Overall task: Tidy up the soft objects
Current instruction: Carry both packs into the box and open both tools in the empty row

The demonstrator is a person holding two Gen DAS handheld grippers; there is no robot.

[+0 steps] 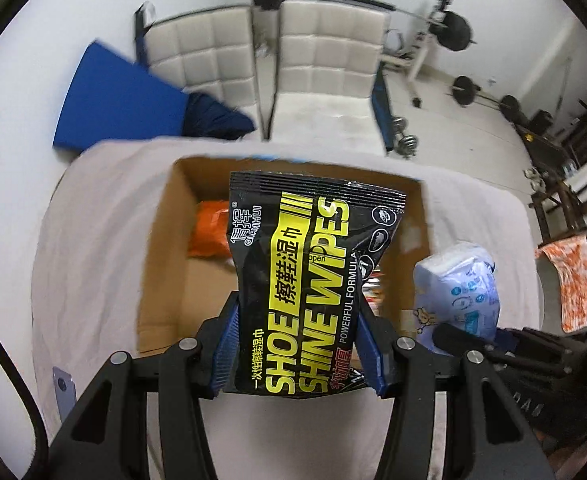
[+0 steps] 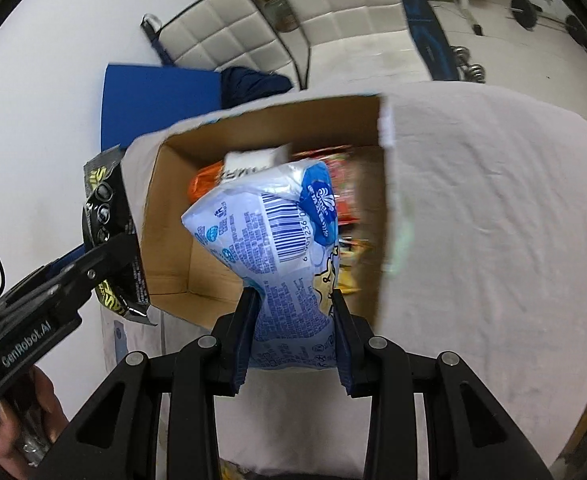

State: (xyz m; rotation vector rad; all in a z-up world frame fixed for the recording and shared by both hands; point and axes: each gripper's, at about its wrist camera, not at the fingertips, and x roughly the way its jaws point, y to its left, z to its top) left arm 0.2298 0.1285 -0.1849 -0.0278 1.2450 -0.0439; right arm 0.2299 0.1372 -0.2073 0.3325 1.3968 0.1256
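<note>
My left gripper [image 1: 298, 344] is shut on a black and yellow shoe wipes pack [image 1: 305, 280] and holds it above the open cardboard box [image 1: 161, 264]. My right gripper [image 2: 295, 322] is shut on a light blue and white tissue pack [image 2: 269, 240], held over the same box [image 2: 165, 224]. The tissue pack shows at the right of the left wrist view [image 1: 459, 292]. The left gripper with the wipes pack [image 2: 111, 216] shows at the left of the right wrist view. An orange pack [image 1: 209, 232] and several colourful packs [image 2: 345, 188] lie in the box.
The box stands on a table with a white cloth [image 2: 485, 208]. Beyond it are white padded chairs [image 1: 325, 52], a blue mat [image 1: 117, 100], and gym weights [image 1: 465, 88] on the floor. An orange patterned cloth [image 1: 569, 280] hangs at right.
</note>
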